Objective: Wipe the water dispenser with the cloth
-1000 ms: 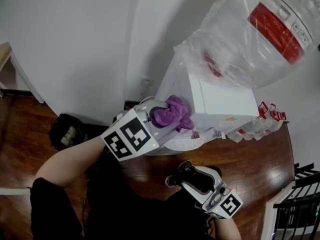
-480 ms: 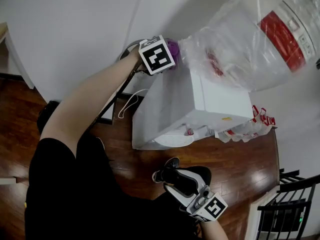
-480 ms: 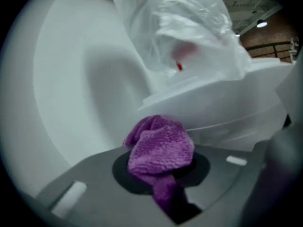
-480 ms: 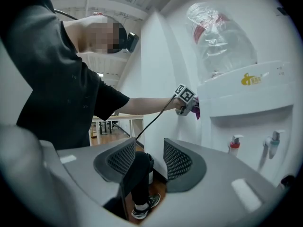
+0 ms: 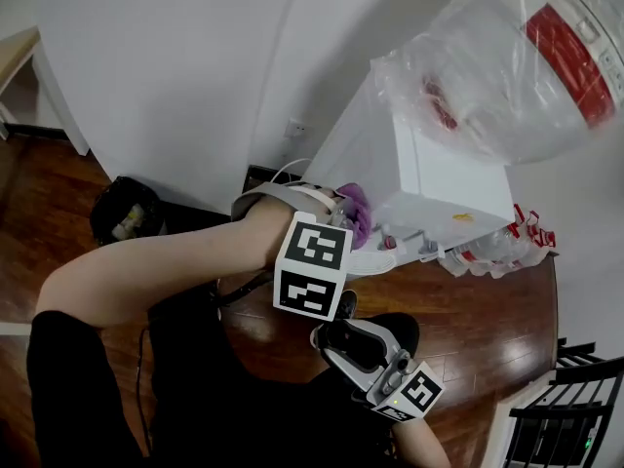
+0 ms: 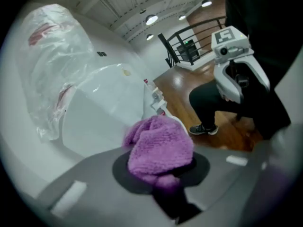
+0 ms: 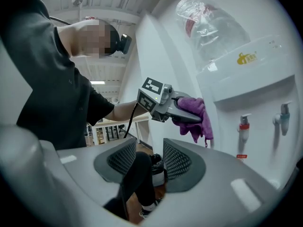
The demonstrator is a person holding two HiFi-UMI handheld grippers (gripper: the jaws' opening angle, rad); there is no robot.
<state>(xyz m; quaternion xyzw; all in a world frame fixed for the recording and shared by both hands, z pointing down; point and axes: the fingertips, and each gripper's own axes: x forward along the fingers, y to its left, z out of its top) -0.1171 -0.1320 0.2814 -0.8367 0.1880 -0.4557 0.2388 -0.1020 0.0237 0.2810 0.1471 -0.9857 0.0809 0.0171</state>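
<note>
The white water dispenser (image 5: 429, 178) stands against the wall, its bottle (image 5: 507, 66) wrapped in clear plastic. My left gripper (image 5: 343, 214) is shut on a purple cloth (image 5: 357, 213), holding it at the dispenser's left front edge, level with the taps (image 7: 243, 126). Contact with the panel is unclear. In the left gripper view the cloth (image 6: 158, 148) bulges from the jaws, with the dispenser (image 6: 109, 108) behind. My right gripper (image 5: 330, 337) hangs low by the person's legs, open, with nothing held. Its pads (image 7: 175, 157) have just closed slightly. It looks at the left gripper (image 7: 189, 113) and cloth (image 7: 198, 115).
A black bag (image 5: 122, 222) lies on the wooden floor left of the dispenser. A wall socket (image 5: 292, 130) with a white cable sits behind it. Red-and-white plastic bags (image 5: 507, 247) lie to its right. A black railing (image 5: 575, 408) stands at the lower right.
My left gripper carried the cloth up to the dispenser's top rear corner, then came back down to its lower left front. The right gripper stayed low and sank a little.
</note>
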